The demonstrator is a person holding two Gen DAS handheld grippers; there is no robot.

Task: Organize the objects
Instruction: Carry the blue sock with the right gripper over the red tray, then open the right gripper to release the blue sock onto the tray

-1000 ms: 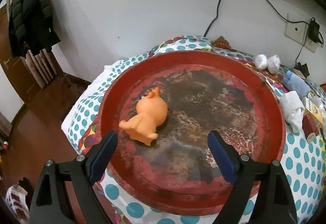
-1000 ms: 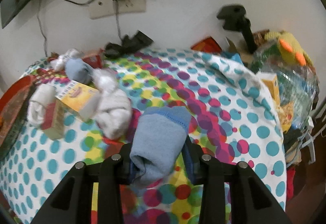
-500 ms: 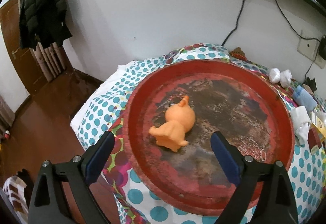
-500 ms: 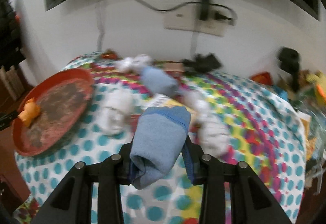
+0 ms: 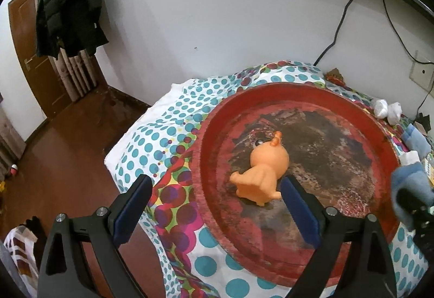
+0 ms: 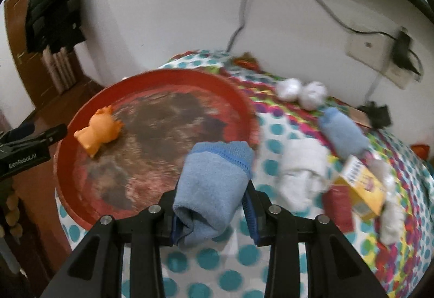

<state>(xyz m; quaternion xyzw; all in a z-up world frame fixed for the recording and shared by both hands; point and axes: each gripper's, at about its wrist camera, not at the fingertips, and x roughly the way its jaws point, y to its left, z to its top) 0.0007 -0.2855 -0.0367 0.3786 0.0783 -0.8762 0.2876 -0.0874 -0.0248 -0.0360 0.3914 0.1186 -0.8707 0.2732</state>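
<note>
Item: blue rolled sock [image 6: 214, 184], one of several soft bundles being sorted on the spotted cloth [image 6: 274, 132]. Handling, by judgement: light, soft, compressible, not fragile; the fuzzy knit should grip well against the pads and is unlikely to slip, though a loose roll could unfurl if taken by one layer only. Best hold is across the thick middle of the roll, as it is taken now. Appearance: pale blue terry-like fabric, a darker blue stitched band along the upper edge, the lower end folded under and bulging between the fingers. Location: clamped in the right gripper [image 6: 214, 219], jaws drawn in on both flanks of the roll, carried above the near edge of the red tray [image 6: 233, 86] where tray meets cloth. Tray contents: one orange toy animal [image 5: 260, 170], lying on its side on the worn dark centre. Left gripper [image 5: 214, 208]: jaws wide apart, nothing between the pads, positioned over the tray's rim with the toy just beyond its right finger. Remaining on the cloth, apart from the tray: a second blue sock [image 6: 343, 135], white socks [image 6: 303, 176], two white balled pieces [image 6: 301, 90], a yellow carton [image 6: 360, 186].
</note>
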